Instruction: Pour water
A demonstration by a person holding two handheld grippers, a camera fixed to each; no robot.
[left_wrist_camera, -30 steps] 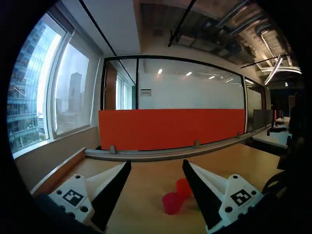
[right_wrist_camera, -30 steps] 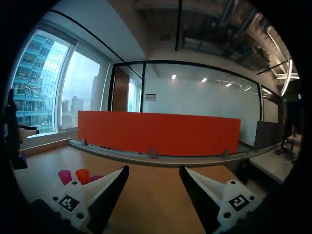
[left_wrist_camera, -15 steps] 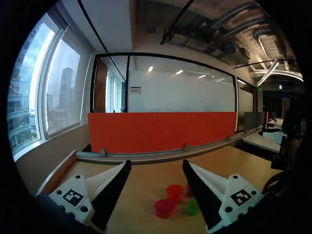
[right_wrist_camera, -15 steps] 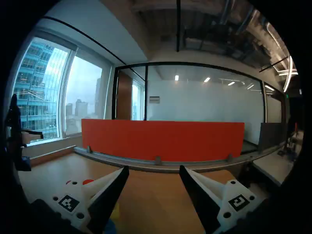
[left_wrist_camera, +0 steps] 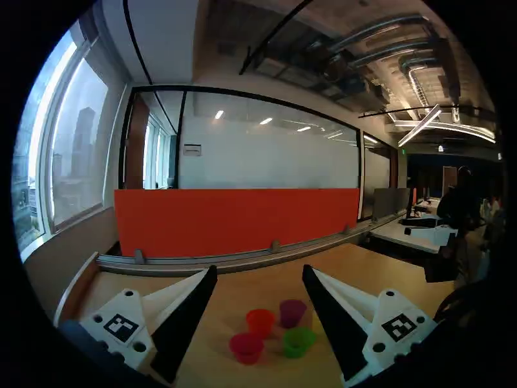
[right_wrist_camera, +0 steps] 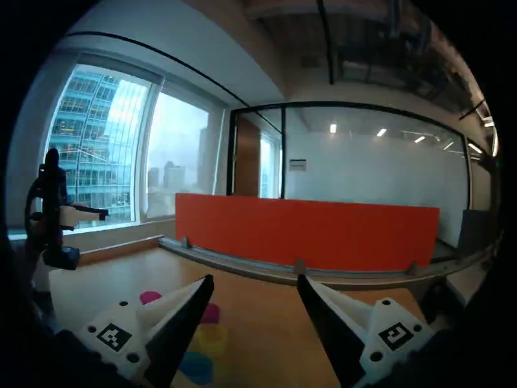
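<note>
**Inspector:** Table (left_wrist_camera: 381,262): bare wood. Left gripper (left_wrist_camera: 258,268) and right gripper (right_wrist_camera: 254,278) both spread wide, holding nothing.

**Clerk:** The cups?

**Inspector:** Small cups (left_wrist_camera: 260,319) bunched mid-table, well short of the far edge. Hazard: closing on one, a finger could clip its neighbour and topple it.

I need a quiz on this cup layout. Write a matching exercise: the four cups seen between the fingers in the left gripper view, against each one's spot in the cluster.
Column 1
1. green cup
2. purple cup
3. orange cup
4. pink-red cup

Column 2 (as seen in the left gripper view)
A. near row, left
B. far row, right
C. near row, right
D. far row, left

Pairs: 1-C, 2-B, 3-D, 4-A
</note>
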